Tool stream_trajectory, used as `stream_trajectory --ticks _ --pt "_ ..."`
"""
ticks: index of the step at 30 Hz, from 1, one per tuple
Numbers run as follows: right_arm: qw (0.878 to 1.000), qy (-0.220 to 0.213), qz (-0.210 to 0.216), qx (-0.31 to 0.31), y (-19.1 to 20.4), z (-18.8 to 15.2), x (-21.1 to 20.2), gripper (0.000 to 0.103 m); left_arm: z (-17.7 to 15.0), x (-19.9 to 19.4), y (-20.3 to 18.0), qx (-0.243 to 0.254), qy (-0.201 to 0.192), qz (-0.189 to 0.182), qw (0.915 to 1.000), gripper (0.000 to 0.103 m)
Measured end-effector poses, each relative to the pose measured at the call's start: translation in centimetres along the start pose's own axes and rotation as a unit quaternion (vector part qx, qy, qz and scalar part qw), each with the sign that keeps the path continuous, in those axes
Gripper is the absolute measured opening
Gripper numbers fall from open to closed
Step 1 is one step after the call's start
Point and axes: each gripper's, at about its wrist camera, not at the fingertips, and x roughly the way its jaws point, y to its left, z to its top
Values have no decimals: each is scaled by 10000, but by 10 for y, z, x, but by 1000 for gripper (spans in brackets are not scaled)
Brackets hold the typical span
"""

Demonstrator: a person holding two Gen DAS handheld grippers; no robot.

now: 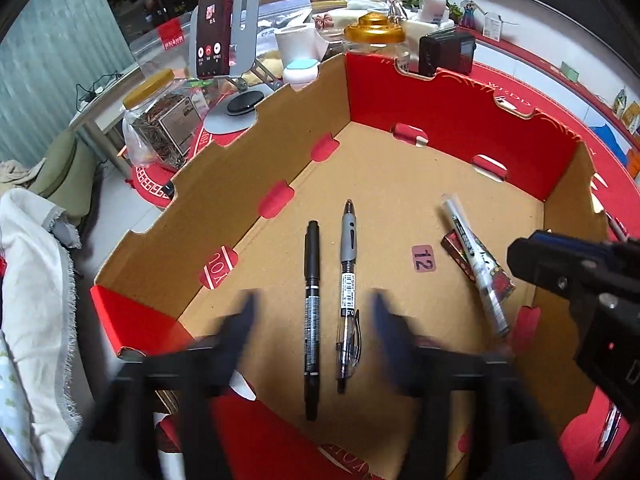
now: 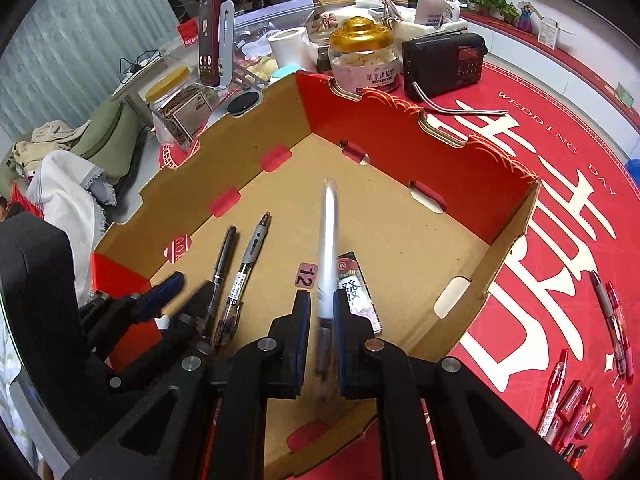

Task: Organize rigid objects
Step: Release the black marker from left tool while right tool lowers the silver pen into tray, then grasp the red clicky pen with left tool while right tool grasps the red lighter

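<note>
A shallow cardboard box [image 1: 400, 184] [image 2: 508, 232] with red walls holds a black marker [image 1: 311, 312] [image 2: 222, 264] and a grey gel pen [image 1: 348, 280] [image 2: 245, 276] side by side. My left gripper [image 1: 312, 316] is open above their lower ends, blurred. A white pen [image 1: 476, 268] [image 2: 329, 248] lies over a small red packet [image 1: 496, 280] [image 2: 358, 296]. In the right wrist view my right gripper [image 2: 322, 312] is narrowly closed around the white pen's near end. My left gripper's fingers [image 2: 160, 296] show at the left of that view.
Outside the box on the red tablecloth [image 2: 560, 184] lie several red pens and small items [image 2: 576, 392] at the right. Behind the box stand jars [image 2: 364, 56], a black radio [image 2: 444, 60], a phone on a stand [image 1: 216, 24] and a paper roll [image 1: 296, 40].
</note>
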Motion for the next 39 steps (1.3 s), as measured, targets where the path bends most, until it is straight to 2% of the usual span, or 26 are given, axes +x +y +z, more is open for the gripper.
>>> stream_trajectory --ticks 1,2,3,4,5,8,11,15,20,22,25,28,30,35,39 --pt "10000 -40 -52 -57 1 0 -3 33 -1 -3 0 6 -61 26 10000 84" --pt "9998 -129 -85 -91 1 0 -8 73 -1 -5 0 24 -109 14 9999 84" --pt "9994 -291 -141 -107 1 0 -15 88 -2 -5 2 -15 -128 -62 9999 84" --pt "9978 -582 -301 -128 1 -2 -27 88 -2 -4 2 -49 -125 -79 9999 84" --pt "9971 -693 -294 -146 0 -2 -35 88 -2 -5 3 -86 -144 -105 9998 84" --pt "9963 -848 -129 -15 -9 -6 -60 88 -4 -17 4 -240 -416 -320 9983 84" --pt "9956 -909 -54 223 -31 -26 -82 88 -14 -35 -6 -288 -634 -734 9949 86" --pt "9925 -835 -191 871 -80 -76 -106 88 -34 -72 -43 -167 -753 -1288 9887 90" --pt "9738 -788 -364 2100 -153 -153 -138 88 -67 -103 -115 386 -660 -1841 9799 100" --pt "9656 -748 -430 2453 -176 -181 -150 88 -74 -102 -146 618 -595 -1821 9795 102" --pt "9577 -751 -474 2738 -196 -211 -165 88 -80 -88 -189 850 -532 -1580 9823 102" --pt "9548 -735 -456 2844 -208 -235 -175 88 -75 -60 -214 920 -291 -1460 9846 102" --pt "9530 -744 -463 2900 -215 -247 -180 88 -71 -50 -227 897 -243 -1251 9878 102" --pt "9496 -742 -363 3025 -229 -265 -184 88 -57 -28 -243 890 -25 -1115 9898 102" --pt "9500 -784 -330 3005 -234 -270 -187 88 -54 -22 -243 888 -58 -920 9918 102"
